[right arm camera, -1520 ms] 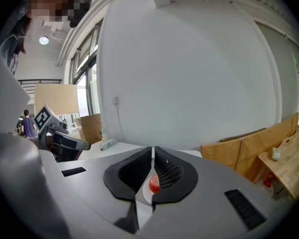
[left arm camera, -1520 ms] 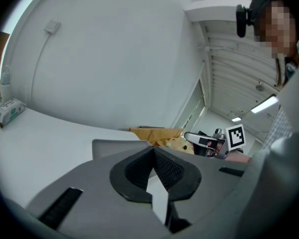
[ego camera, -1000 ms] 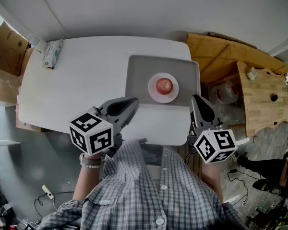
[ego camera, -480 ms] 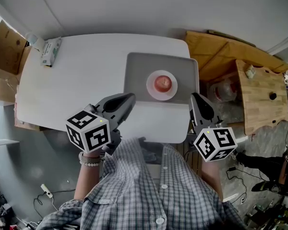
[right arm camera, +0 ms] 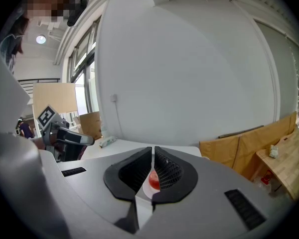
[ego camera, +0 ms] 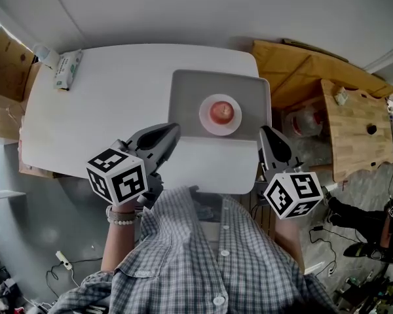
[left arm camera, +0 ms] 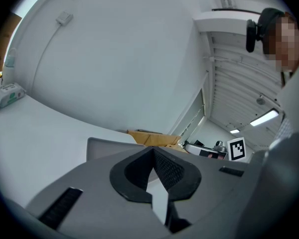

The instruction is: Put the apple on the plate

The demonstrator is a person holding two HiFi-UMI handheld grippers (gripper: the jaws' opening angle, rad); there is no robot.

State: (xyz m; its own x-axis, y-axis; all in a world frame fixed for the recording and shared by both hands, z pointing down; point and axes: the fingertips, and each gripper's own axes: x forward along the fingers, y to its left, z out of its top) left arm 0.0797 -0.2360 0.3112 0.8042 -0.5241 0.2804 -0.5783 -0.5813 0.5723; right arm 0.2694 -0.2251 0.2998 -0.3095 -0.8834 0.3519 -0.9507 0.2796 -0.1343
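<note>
Left gripper (ego camera: 175,131) has slid back near-left, right gripper (ego camera: 266,131) unmoved — both closed, empty — apple (ego camera: 223,112) on plate (ego camera: 204,118): task likely done.

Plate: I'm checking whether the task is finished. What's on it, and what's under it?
A red apple sits on the plate. The plate rests on a grey tray; the patch of tray beneath it is hidden.

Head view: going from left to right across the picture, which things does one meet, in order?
Tissue pack → left tool → apple on the plate → right tool → wooden board.
</note>
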